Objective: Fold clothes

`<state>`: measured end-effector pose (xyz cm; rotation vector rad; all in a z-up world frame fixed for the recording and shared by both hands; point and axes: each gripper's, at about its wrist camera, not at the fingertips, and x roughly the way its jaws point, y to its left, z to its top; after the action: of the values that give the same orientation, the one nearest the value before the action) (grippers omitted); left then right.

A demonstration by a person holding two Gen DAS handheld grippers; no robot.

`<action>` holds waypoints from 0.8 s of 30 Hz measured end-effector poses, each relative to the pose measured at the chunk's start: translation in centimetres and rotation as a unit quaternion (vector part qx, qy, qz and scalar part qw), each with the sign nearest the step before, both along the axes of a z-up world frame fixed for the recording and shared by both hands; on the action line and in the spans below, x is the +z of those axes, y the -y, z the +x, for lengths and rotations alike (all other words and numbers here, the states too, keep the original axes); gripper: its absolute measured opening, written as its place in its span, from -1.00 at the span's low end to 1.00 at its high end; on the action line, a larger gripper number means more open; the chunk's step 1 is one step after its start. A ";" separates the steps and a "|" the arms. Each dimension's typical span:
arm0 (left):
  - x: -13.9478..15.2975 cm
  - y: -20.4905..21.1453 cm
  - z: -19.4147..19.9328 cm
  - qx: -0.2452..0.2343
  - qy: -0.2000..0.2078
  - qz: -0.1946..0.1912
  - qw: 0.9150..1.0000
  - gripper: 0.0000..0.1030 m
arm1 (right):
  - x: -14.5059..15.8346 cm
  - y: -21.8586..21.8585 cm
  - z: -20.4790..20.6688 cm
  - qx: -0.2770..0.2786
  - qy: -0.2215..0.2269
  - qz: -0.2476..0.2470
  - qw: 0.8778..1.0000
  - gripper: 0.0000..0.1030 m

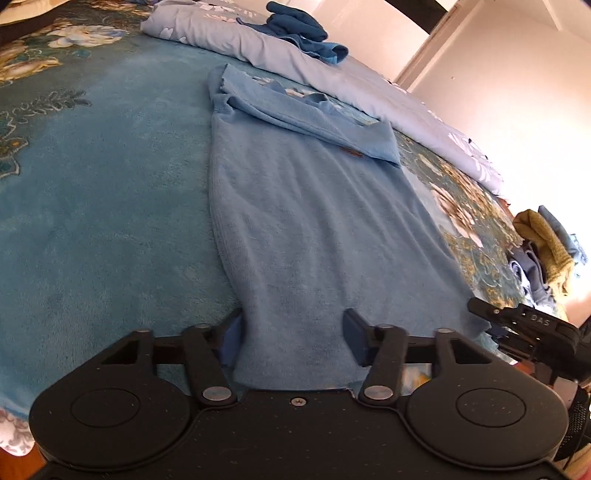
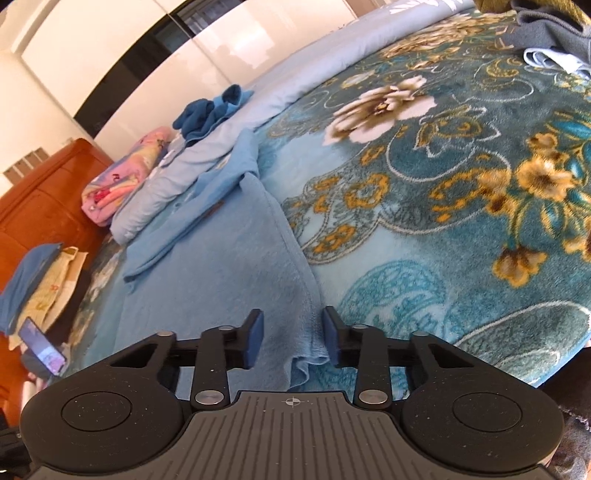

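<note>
A light blue garment (image 1: 306, 221) lies flat on the bed, folded lengthwise into a long strip, with a sleeve folded across its far end. My left gripper (image 1: 291, 332) is open, its jaws straddling the near left hem. My right gripper (image 2: 291, 332) is open around the near right corner of the same garment (image 2: 236, 258), whose edge bunches between the fingers. The right gripper also shows in the left wrist view (image 1: 524, 325) at the garment's right corner.
The bed has a teal floral blanket (image 2: 424, 184). A pale blue duvet (image 1: 314, 62) with dark blue clothes (image 1: 299, 26) on it lies at the far side. A heap of clothes (image 1: 543, 254) sits at the right. A pink folded blanket (image 2: 122, 177), a wooden headboard (image 2: 48, 192) and a phone (image 2: 40, 349) are at the left.
</note>
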<state>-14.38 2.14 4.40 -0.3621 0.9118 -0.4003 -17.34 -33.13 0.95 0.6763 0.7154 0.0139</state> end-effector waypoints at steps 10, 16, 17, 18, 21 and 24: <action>-0.6 -0.4 0.2 0.018 -0.015 -0.015 1.000 -0.94 | 0.0 -0.9 0.0 0.012 -0.004 -0.005 1.000 -0.86; 0.3 -0.3 0.1 0.012 0.004 -0.020 1.000 -0.96 | 0.8 -1.2 -0.4 0.007 0.005 -0.018 1.000 -0.90; 0.6 -0.4 0.1 0.012 0.012 -0.025 1.000 -0.96 | 1.1 -1.1 -0.4 0.008 0.009 -0.016 1.000 -0.90; 0.9 -0.5 0.1 0.011 0.020 -0.031 0.999 -0.96 | 1.3 -1.1 -0.5 0.009 0.014 -0.015 1.000 -0.90; 2.2 -0.8 0.3 0.011 0.048 -0.046 0.998 -0.96 | 2.2 -1.0 -0.4 0.014 0.027 -0.007 0.999 -0.90; 3.5 -1.1 0.7 0.013 0.078 -0.052 0.996 -0.96 | 2.9 -0.9 0.1 0.018 0.041 0.003 0.999 -0.91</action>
<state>-13.70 3.27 7.91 -0.4323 0.7354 -0.4468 -17.27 -32.25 3.85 0.6653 0.6498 0.0773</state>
